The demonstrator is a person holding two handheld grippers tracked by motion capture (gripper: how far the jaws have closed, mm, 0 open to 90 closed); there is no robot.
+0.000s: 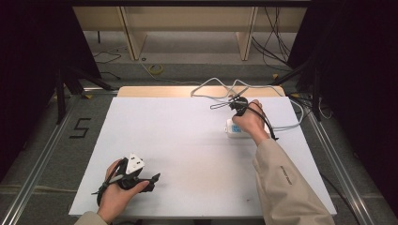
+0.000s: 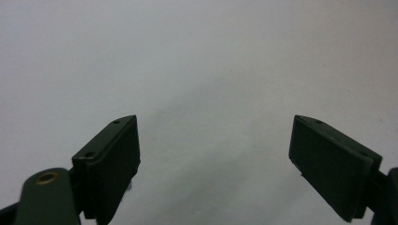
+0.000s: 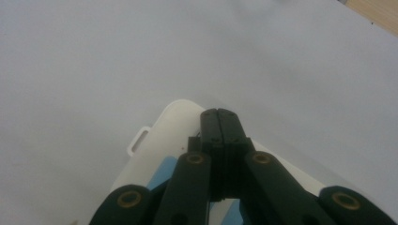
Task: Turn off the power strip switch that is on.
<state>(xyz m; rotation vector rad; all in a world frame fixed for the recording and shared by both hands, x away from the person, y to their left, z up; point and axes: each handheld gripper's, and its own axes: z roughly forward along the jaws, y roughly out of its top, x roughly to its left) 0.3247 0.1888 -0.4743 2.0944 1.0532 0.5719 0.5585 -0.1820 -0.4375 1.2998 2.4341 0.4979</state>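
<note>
so your right gripper (image 3: 219, 117), jaws pressed together, sat over the white box (image 3: 176, 122) with blue label patches and a small side tab, far right on the white table (image 1: 187, 140); your left gripper (image 2: 216, 154) was spread.

On the table (image 1: 197, 154), the power strip (image 1: 233, 131) lay toward the far right under the right gripper (image 1: 239, 105), cables (image 1: 220, 86) looped behind it at the far edge, while the left gripper (image 1: 141, 180) rested well apart, near the front left.
</note>
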